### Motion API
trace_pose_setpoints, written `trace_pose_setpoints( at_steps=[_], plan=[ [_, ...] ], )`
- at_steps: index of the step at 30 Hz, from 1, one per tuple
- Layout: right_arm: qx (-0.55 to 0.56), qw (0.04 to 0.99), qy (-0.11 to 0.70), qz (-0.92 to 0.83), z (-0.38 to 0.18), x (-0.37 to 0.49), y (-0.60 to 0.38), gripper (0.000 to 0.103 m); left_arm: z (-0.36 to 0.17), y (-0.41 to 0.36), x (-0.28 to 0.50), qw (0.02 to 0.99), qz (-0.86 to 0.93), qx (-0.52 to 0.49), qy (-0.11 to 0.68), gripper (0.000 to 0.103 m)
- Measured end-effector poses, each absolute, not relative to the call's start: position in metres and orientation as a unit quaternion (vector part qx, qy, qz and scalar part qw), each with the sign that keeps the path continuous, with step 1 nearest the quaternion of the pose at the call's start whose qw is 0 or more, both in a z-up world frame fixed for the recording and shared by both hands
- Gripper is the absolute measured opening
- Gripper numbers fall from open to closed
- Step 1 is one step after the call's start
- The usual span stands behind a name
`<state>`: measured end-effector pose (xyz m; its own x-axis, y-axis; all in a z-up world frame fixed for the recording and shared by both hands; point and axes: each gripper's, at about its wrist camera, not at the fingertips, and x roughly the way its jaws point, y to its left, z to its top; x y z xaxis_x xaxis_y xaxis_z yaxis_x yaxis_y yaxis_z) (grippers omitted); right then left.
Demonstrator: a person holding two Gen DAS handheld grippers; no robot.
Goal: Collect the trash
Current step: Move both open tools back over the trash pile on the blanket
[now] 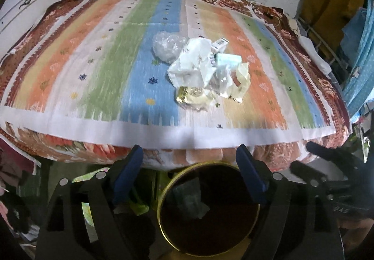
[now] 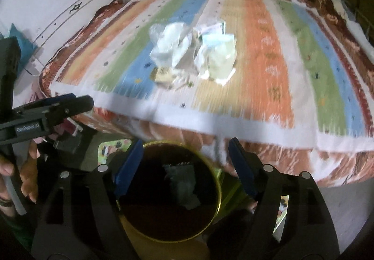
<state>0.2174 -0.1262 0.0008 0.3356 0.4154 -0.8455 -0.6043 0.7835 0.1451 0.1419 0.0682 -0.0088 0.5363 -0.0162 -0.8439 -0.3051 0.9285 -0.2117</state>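
Left wrist view: the left gripper hangs over a round dark bin with a thin yellow rim, its jaws spread wide with nothing between them.
Right wrist view: the right gripper hangs over the same round dark bin with a thin yellow rim, jaws likewise wide apart and empty; both seem poised above the bin, likely around a drop.
Bin position: on the floor just in front of the bed's near edge, low and close, probably so trash carried off the bed falls straight in.
Bin contents: one pale crumpled scrap lies at the bottom, dim and hard to identify.
Trash pile: a loose heap of crumpled white paper and wrappers sits on the bed, well apart from both grippers, so most of the task looks undone.
Pile materials: a cloudy, crinkled clear plastic wad at the far left, a shiny gold foil wrapper at the near edge, a pale yellow torn wrapper at the right, and a small printed carton behind.
Bed surface: a flat woven cloth striped in orange, green, blue and cream covers a floral brown bedspread.
Blur: the right wrist view is smeared, so pile details there are unclear.
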Motion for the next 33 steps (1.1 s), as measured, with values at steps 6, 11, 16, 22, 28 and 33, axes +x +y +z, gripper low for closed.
trace_pose_setpoints(
  at_steps=[6,11,16,22,28,33],
  plan=[
    [-0.108,0.820,0.470,0.307,0.008,0.241,-0.118,0.086,-0.004,0.076,0.165,0.869,0.110,-0.150,0.459,0.097],
    [-0.086,0.822,0.477,0.299,0.005,0.263,-0.115,0.093,-0.005,0.086,0.188,0.867,0.116,-0.144,0.463,0.097],
    [-0.078,0.823,0.479,0.295,0.000,0.275,-0.109,0.094,-0.007,0.095,0.209,0.871,0.128,-0.142,0.453,0.097],
    [-0.067,0.828,0.481,0.281,-0.007,0.295,-0.105,0.094,-0.018,0.108,0.227,0.866,0.123,-0.170,0.455,0.097],
    [-0.077,0.821,0.494,0.275,-0.018,0.316,-0.092,0.087,-0.024,0.116,0.241,0.871,0.123,-0.166,0.446,0.097],
    [-0.082,0.817,0.501,0.273,-0.027,0.333,-0.080,0.082,-0.031,0.118,0.255,0.874,0.107,-0.165,0.445,0.097]
  ],
)
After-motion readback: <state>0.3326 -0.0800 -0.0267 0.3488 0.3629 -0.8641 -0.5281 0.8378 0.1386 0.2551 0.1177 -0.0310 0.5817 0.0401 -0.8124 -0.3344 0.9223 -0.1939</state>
